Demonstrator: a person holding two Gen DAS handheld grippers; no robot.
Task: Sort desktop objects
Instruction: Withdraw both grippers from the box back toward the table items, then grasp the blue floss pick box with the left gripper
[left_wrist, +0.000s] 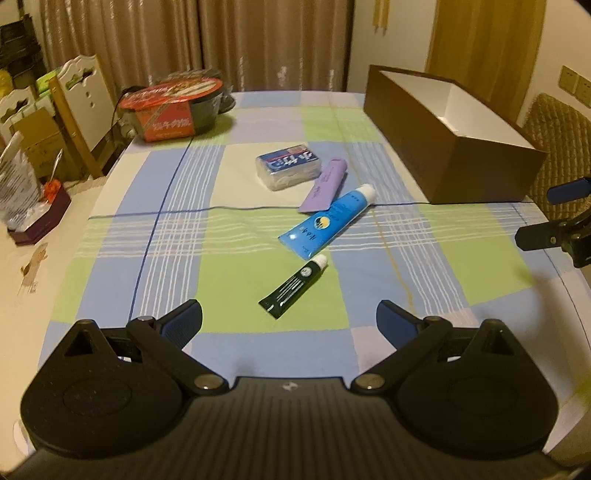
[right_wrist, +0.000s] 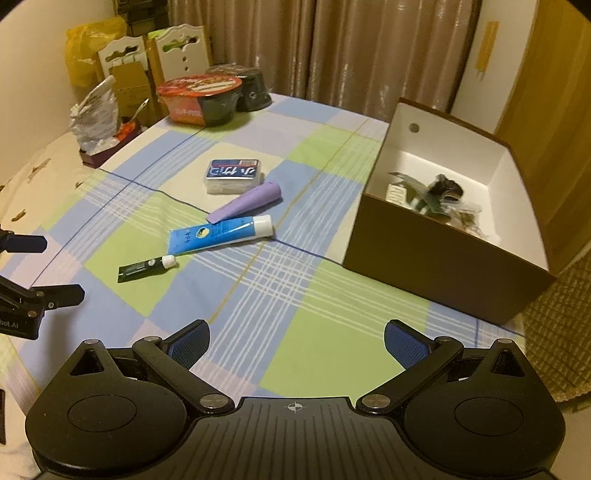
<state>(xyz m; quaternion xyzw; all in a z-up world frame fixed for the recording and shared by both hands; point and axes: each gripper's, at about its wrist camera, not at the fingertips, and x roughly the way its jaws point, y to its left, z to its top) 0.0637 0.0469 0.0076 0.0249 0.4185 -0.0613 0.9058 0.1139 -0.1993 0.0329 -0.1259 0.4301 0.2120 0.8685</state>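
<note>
From your left wrist view the brown box (left_wrist: 448, 147) hides its floor. From the right, the jumble inside (right_wrist: 437, 201) is too blurred to name, perhaps wrappers. Print on the blue tube (right_wrist: 218, 234) and small dark tube (left_wrist: 293, 286) is unreadable. The other gripper (left_wrist: 554, 218) is cut by the edge.

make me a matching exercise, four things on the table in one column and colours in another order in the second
Things:
1. small tube nearest the left tool
2. large tube
3. tapered tube
4. open box beside the right tool

Colours:
A. purple
B. brown outside, white inside
C. dark green with white cap
D. blue with white cap

Pairs: 1-C, 2-D, 3-A, 4-B
</note>
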